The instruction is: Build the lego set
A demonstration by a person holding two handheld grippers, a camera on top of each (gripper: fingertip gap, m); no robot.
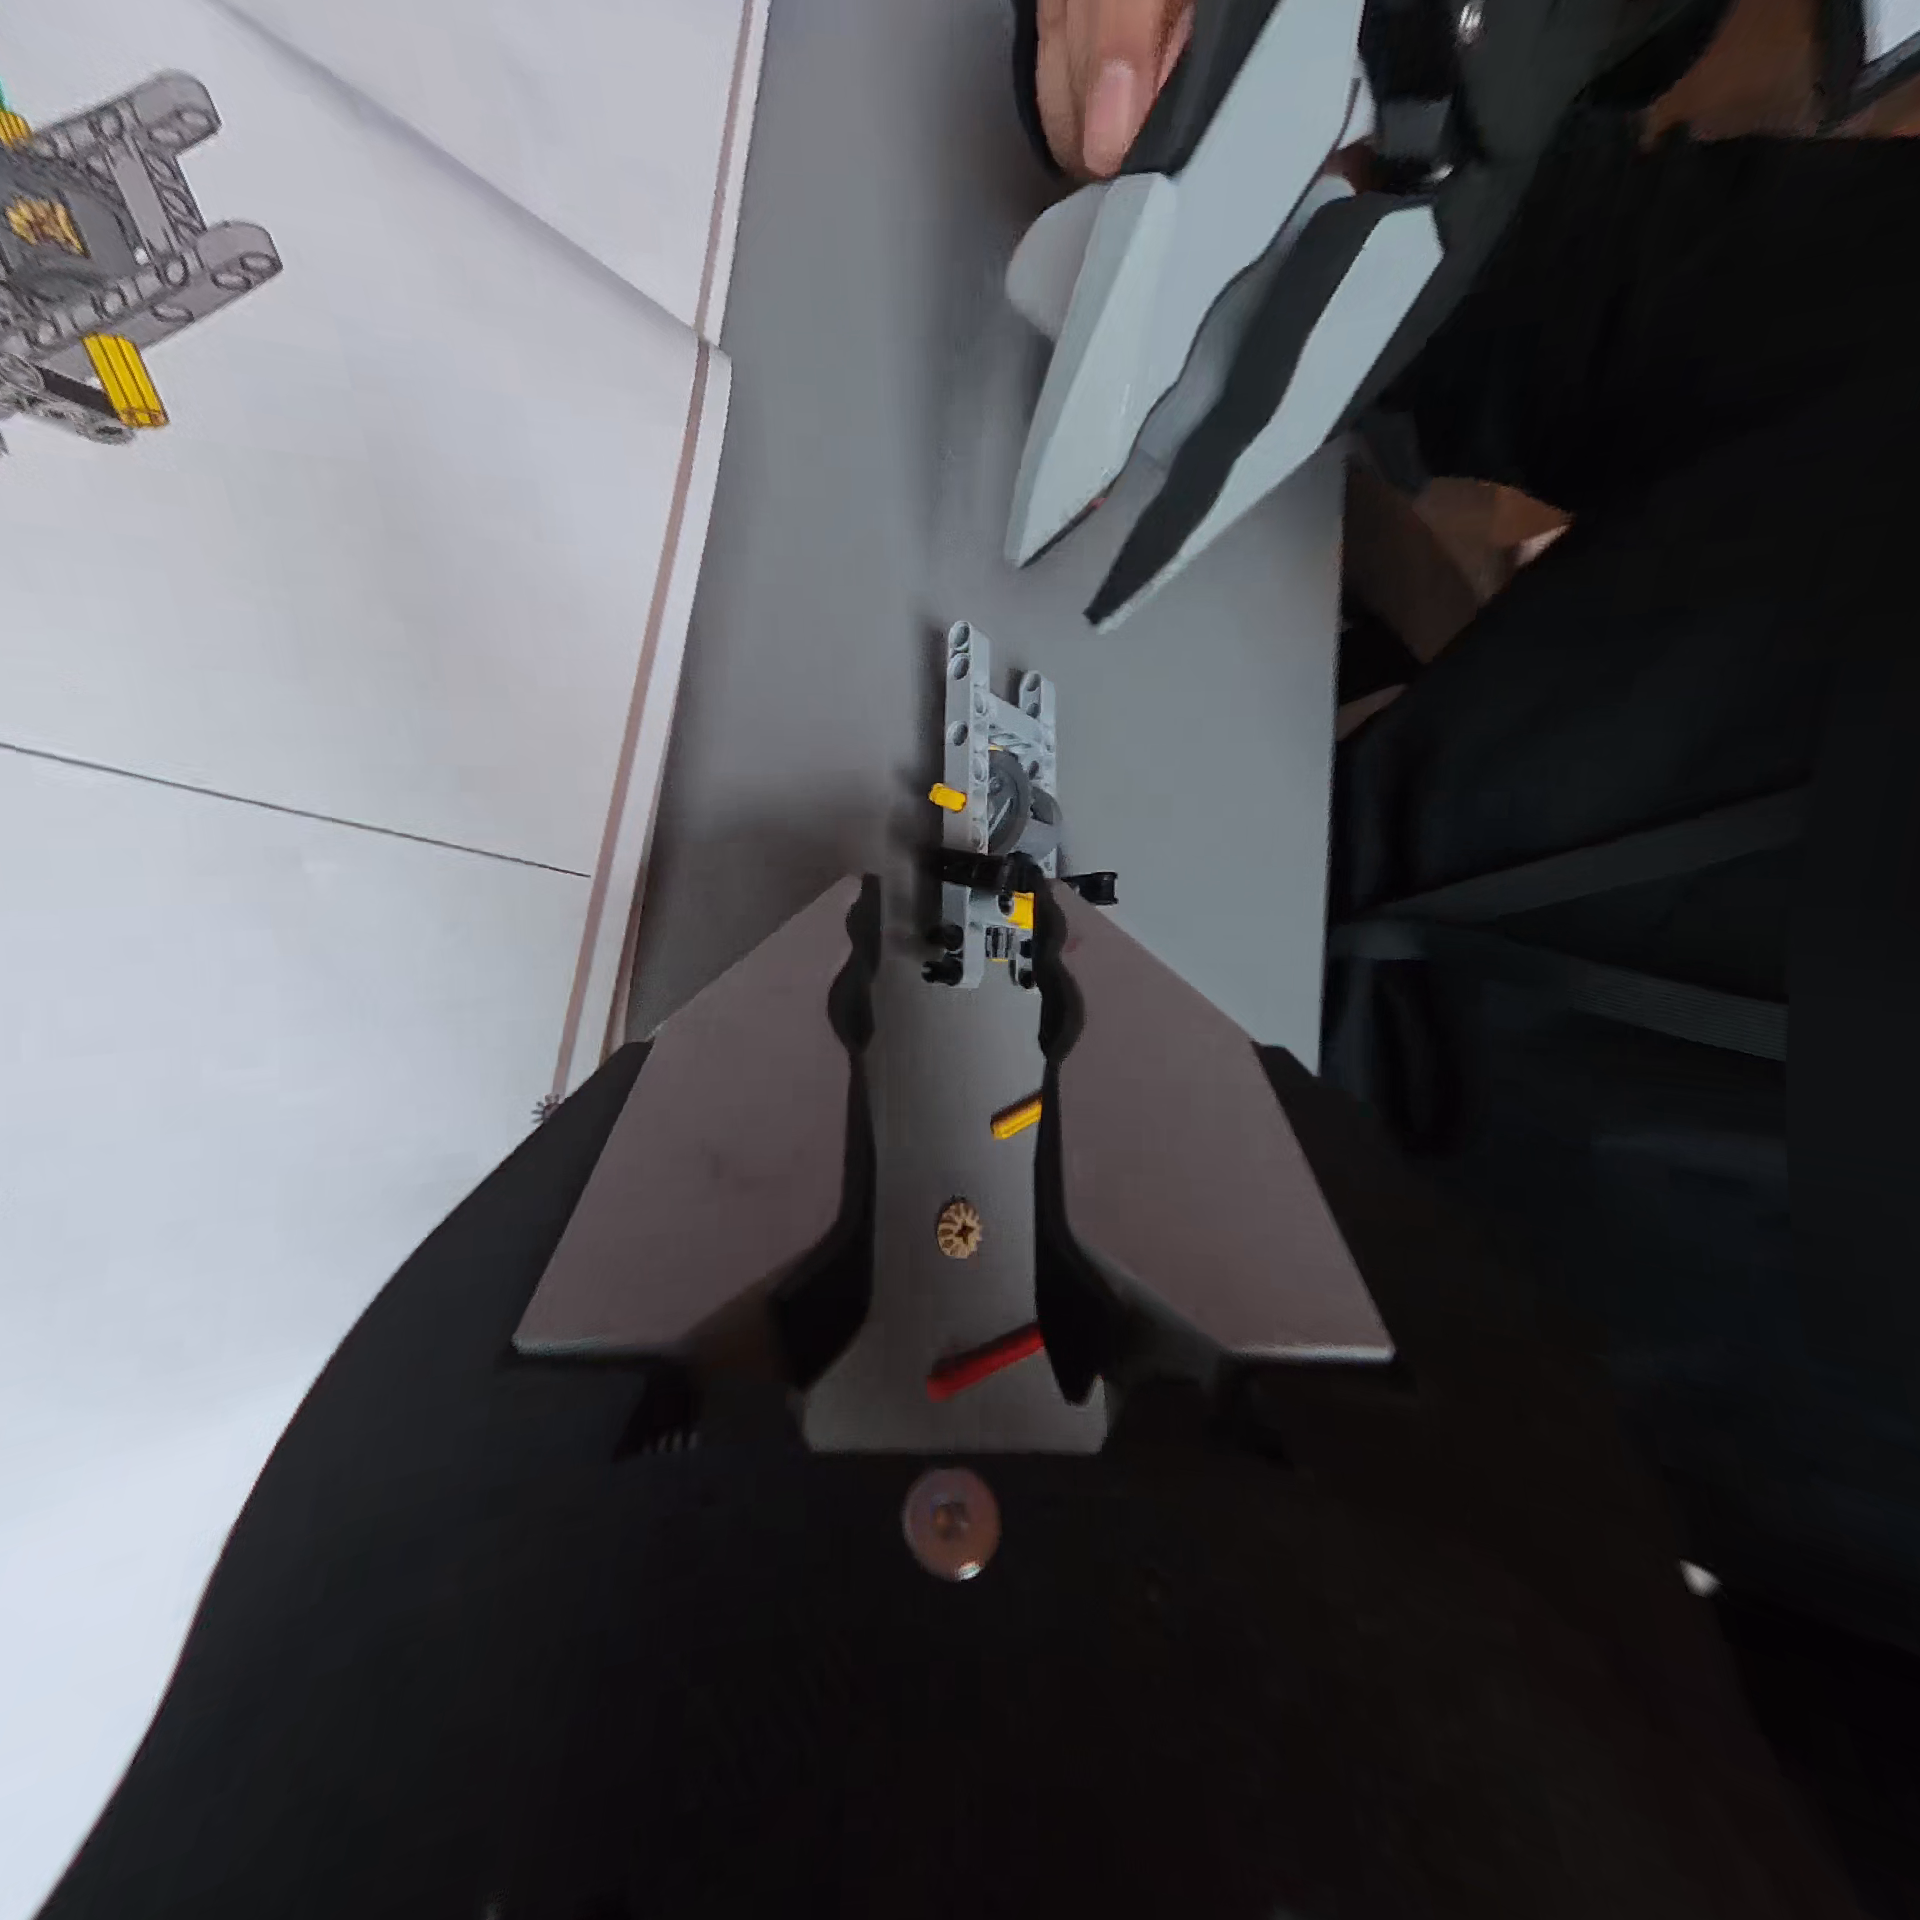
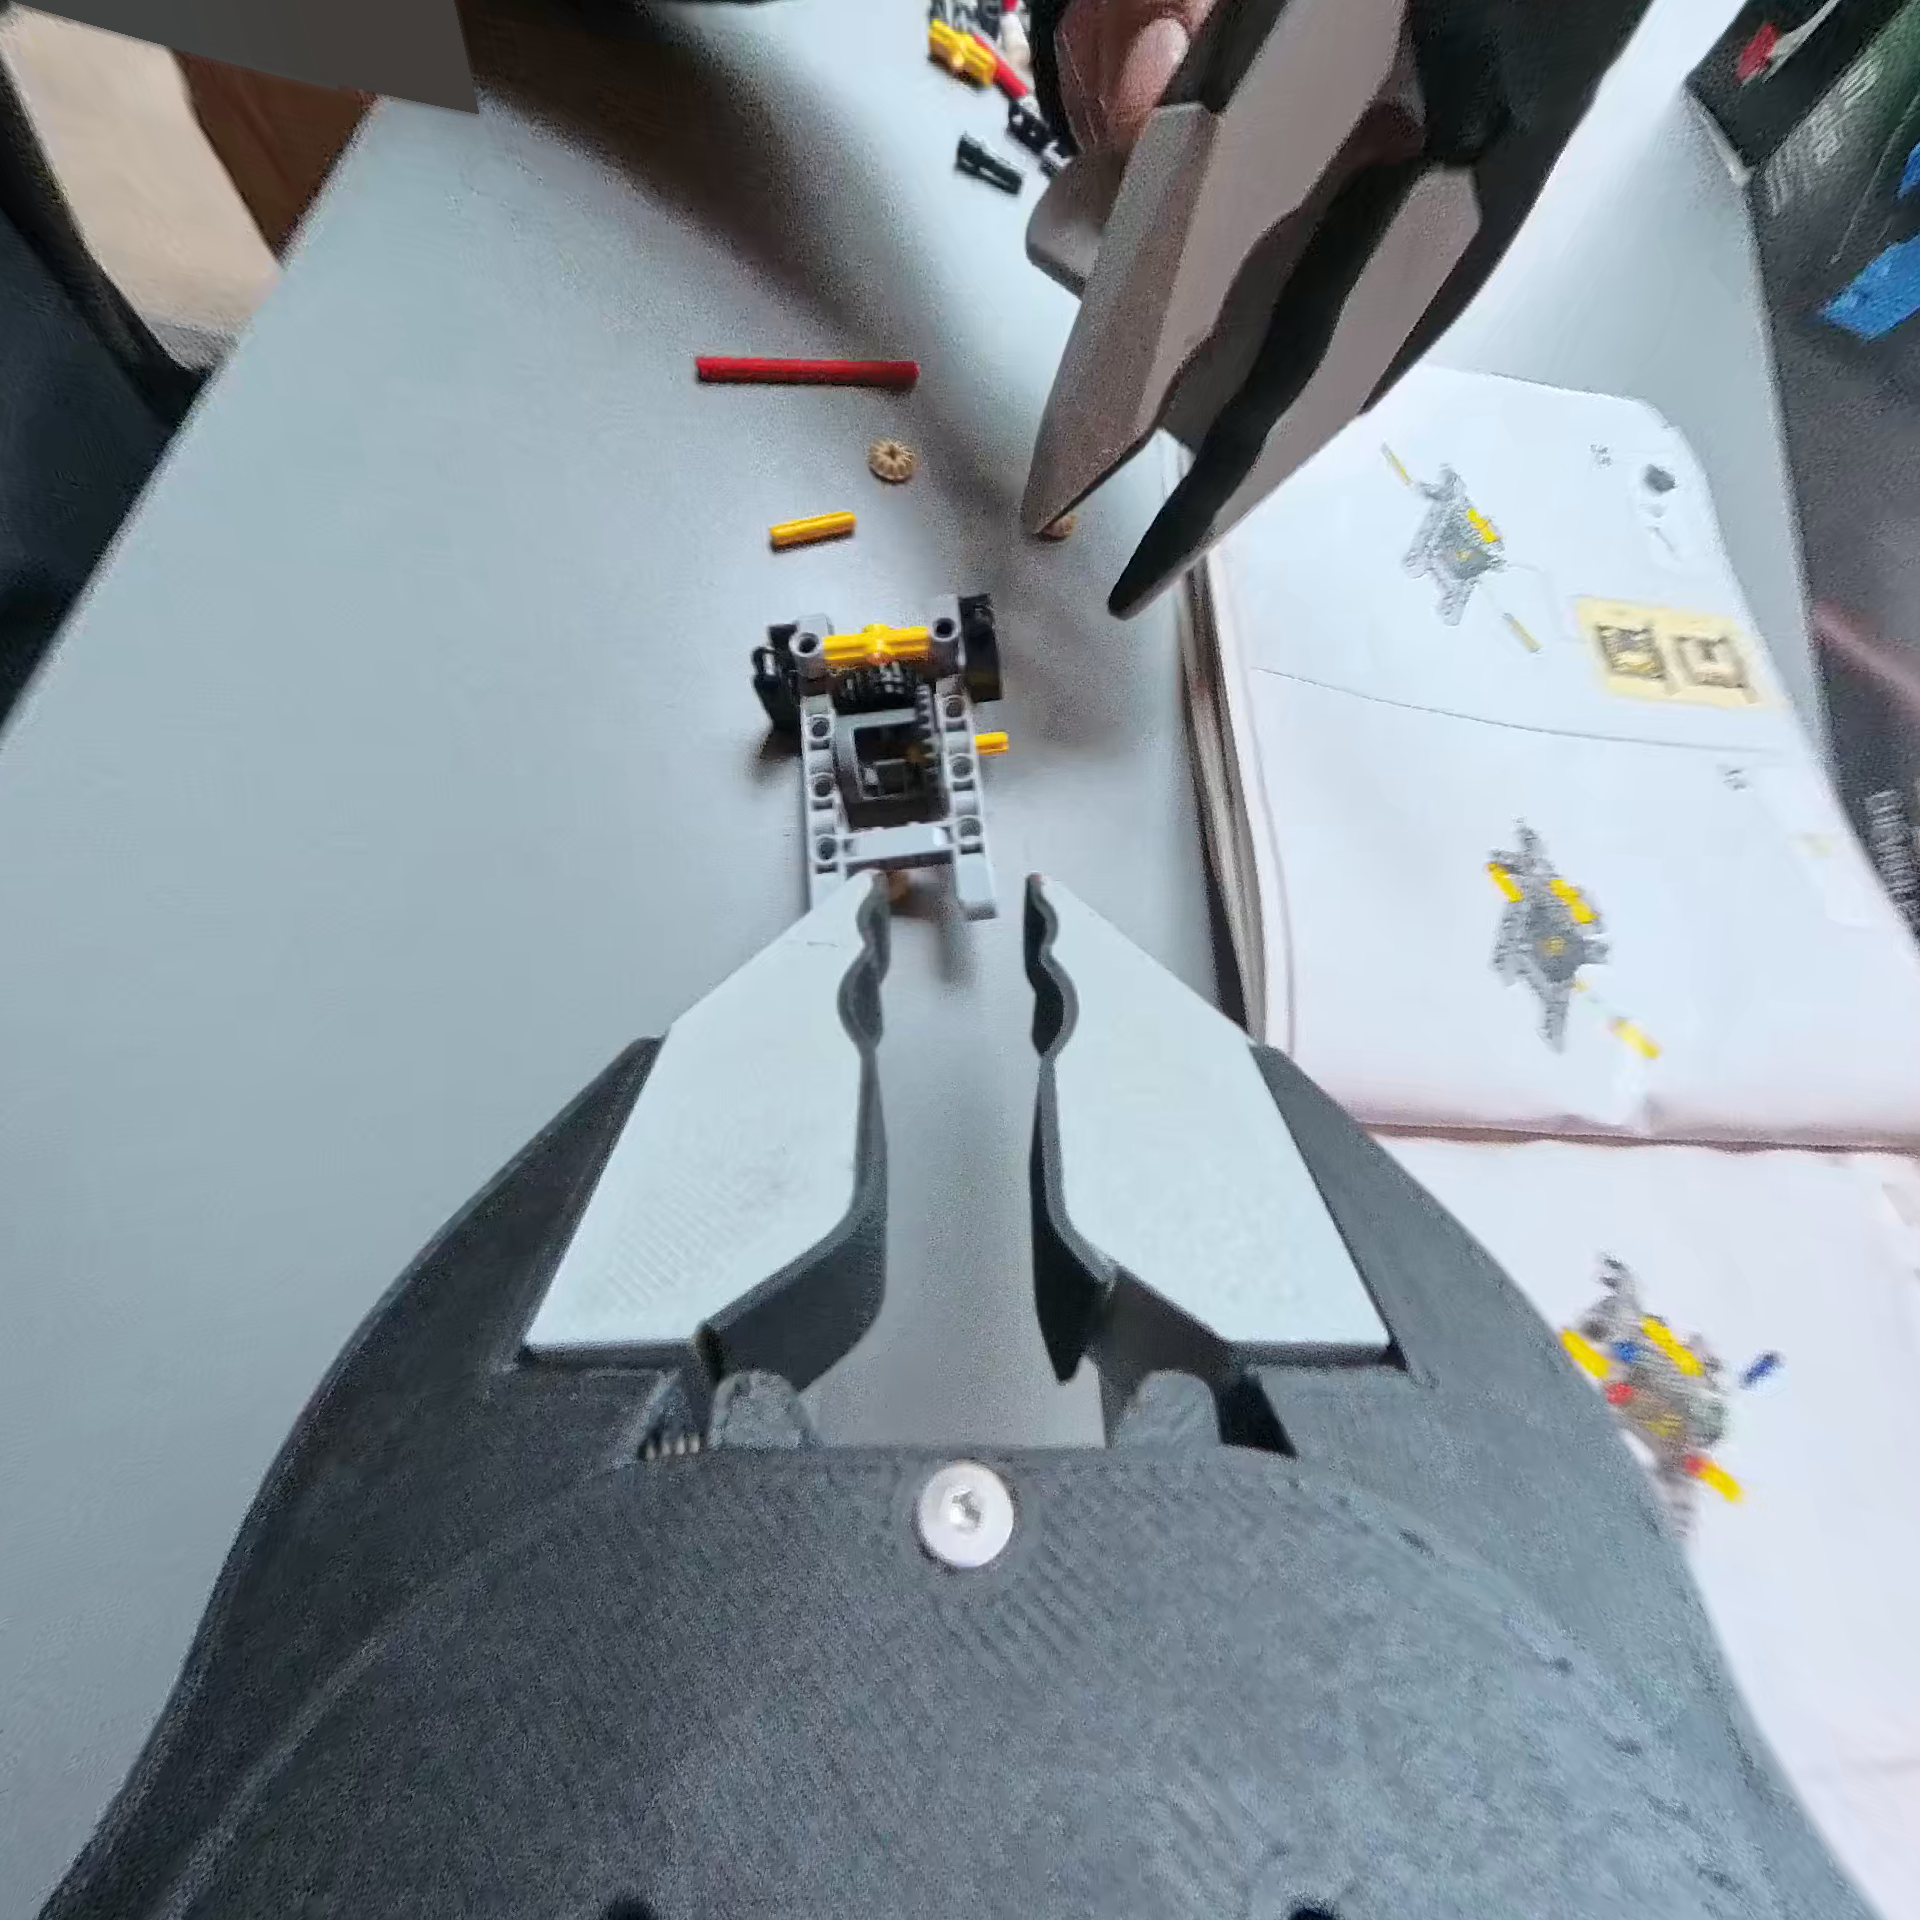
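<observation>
Grey lego assembly (image 2: 891, 758) flat on table (image 2: 416, 623)

The right gripper (image 2: 956, 894) has matt printed plastic, its dark body ridged with fine layer lines, its pale grey fingers (image 2: 727, 1143) smoother; a shiny metal screw (image 2: 964, 1509) sits behind them. Ahead of its tips, the half-built model (image 2: 883, 748) is smooth, slightly glossy plastic in grey, black and yellow. Beyond it lie a glossy red rod (image 2: 808, 371), a yellow rod (image 2: 812, 529) and a tan toothed gear (image 2: 890, 459). The table (image 2: 416, 623) looks matt and smooth. To the right, the instruction booklet (image 2: 1507, 831) is smooth white paper.
</observation>
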